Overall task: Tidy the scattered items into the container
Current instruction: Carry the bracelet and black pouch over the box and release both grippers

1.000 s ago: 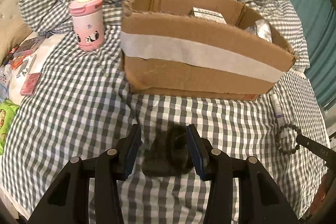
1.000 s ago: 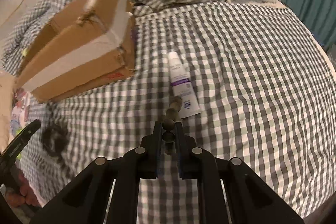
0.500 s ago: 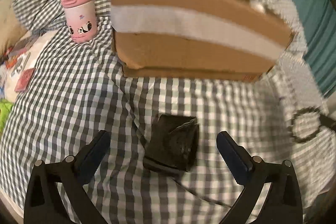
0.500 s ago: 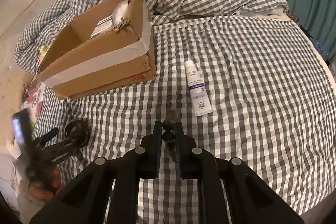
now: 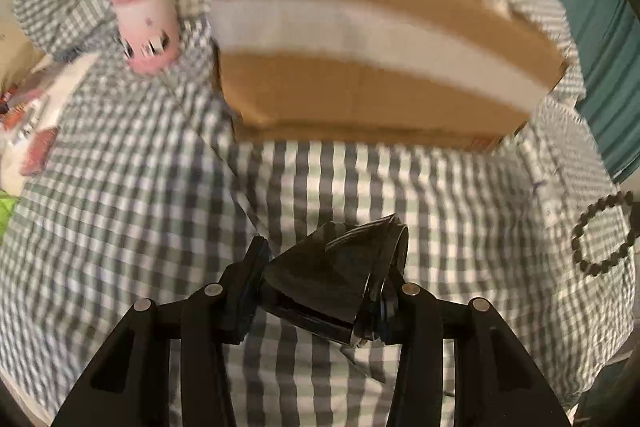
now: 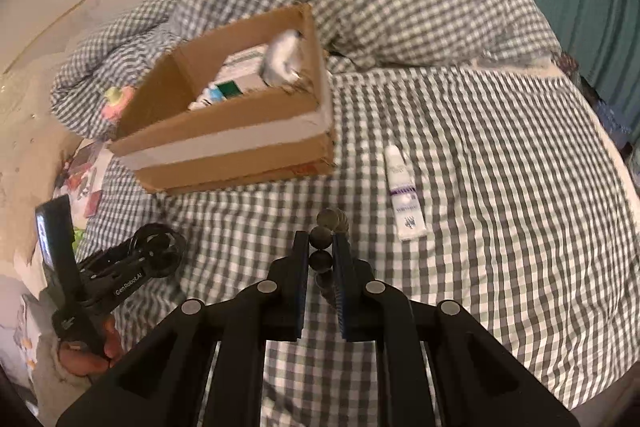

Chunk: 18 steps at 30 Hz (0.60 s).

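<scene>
Left gripper [image 5: 324, 287]: jaws have just been closing and are now pinching a glossy black packet [image 5: 332, 279], which is sitting tilted between the pads above the checked bed cover [image 5: 120, 227]. The left wrist view is blurred, so whether the packet is still touching the cover cannot be told.

Right gripper [image 6: 321, 267]: jaws are pressing together on a dark bead bracelet [image 6: 322, 239]; a few beads are standing up past the jaw tips, the rest hanging below. In the left wrist view the bracelet [image 5: 604, 235] is showing as an open ring, well off to the right of the cardboard box [image 5: 360, 67].

Landmark: cardboard box [image 6: 240, 131], open-topped, white tape band along its near side, sitting on the bed cover.
- Inside the box: a white carton [image 6: 240, 75] and a crinkled silvery pack [image 6: 282, 57] in the right-hand end.
- Right of the box, near it but apart: white tube [image 6: 402, 195] lying flat.
- Left of the box, just beside its far corner: pink bottle [image 5: 146, 19], upright.
- Further left of the box: small packets [image 5: 36, 143] lying loose.
- In front of the box: both grippers, left one held by a hand [image 6: 86, 351].
</scene>
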### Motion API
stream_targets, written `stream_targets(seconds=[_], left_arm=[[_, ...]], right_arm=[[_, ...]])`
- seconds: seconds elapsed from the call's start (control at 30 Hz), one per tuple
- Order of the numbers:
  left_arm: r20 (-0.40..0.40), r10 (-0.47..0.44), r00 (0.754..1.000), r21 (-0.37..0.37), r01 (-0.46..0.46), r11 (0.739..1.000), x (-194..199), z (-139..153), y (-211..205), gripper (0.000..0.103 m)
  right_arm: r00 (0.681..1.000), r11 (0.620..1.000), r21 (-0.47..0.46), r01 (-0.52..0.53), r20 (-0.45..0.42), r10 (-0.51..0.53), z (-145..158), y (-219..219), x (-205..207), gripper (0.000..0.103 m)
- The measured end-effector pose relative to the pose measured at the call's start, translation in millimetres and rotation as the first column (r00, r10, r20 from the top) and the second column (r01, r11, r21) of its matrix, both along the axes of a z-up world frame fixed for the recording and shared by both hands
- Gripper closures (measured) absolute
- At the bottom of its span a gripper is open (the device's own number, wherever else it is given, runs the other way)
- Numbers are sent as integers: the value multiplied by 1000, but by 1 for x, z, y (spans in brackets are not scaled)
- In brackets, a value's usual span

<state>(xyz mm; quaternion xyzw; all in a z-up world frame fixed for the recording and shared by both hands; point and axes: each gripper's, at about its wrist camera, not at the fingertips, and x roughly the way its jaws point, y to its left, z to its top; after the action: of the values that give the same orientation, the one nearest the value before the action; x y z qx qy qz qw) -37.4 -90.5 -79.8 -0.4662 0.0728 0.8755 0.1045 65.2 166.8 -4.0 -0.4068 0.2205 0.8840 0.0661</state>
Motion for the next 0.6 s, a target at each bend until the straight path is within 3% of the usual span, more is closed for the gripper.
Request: stream_targets(seconds=[0.27,0.6], left_arm=[[-94,-37,995,34,40,999,6,60,8,57],[-147,-78,986,54,87,995,-13,108,27,57]], right_arm=[[997,998,36,-47,-65,50,40,-16,-7,92],[988,991,88,-104,-105,113,84,-25,-44,92]])
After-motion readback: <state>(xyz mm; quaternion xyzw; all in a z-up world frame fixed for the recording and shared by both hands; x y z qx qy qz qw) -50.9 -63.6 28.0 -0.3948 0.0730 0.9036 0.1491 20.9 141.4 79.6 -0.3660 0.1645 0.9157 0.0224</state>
